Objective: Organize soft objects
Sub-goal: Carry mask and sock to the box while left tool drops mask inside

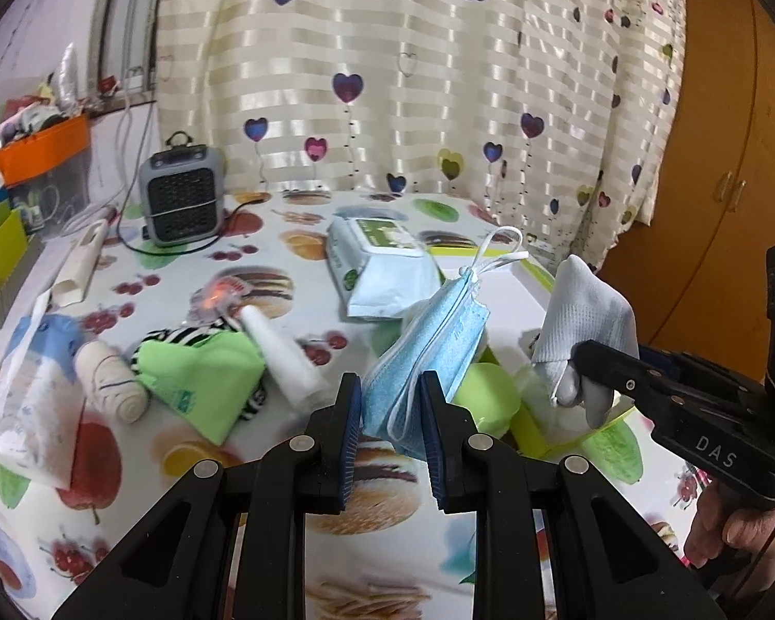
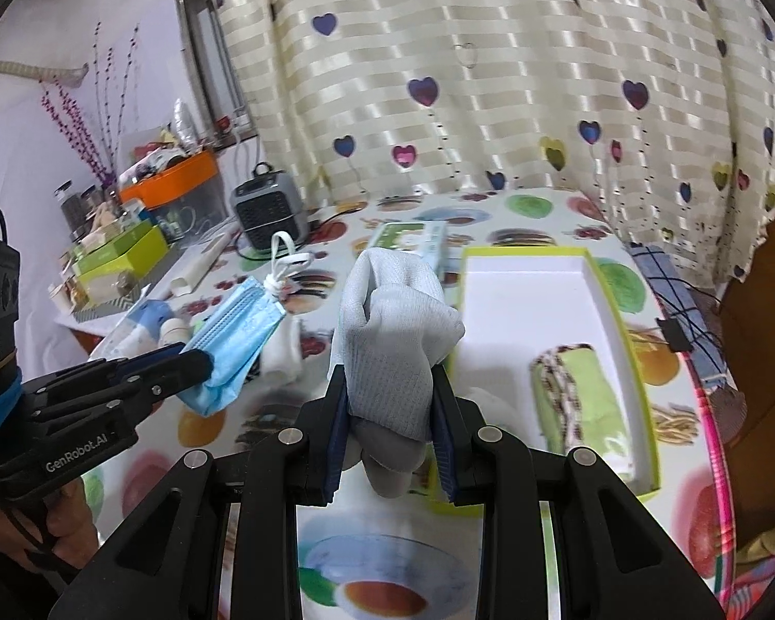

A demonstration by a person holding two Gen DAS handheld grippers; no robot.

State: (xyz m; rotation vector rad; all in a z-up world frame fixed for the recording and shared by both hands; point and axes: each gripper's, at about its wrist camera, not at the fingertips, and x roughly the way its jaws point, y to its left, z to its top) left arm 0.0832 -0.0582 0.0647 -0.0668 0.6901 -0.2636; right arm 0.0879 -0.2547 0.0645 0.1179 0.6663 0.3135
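While clamped, mask [image 1: 429, 356] fills left gripper [image 1: 391, 408], glove [image 2: 392, 346] right gripper [image 2: 391, 429].

A folded blue face mask [image 1: 429, 356], loops at 1 o'clock, hangs lifted; at its 3 o'clock, a crumpled grey glove [image 2: 392, 356], also lifted.

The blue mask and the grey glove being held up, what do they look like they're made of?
The blue mask, held in the left gripper, looks like thin non-woven fabric: matte, pleated, with white elastic ear loops. The grey glove, held in the right gripper, looks like fine knit cloth: a dotted mesh weave shows, and it folds softly. Its fingertips look smoother and darker, possibly coated.
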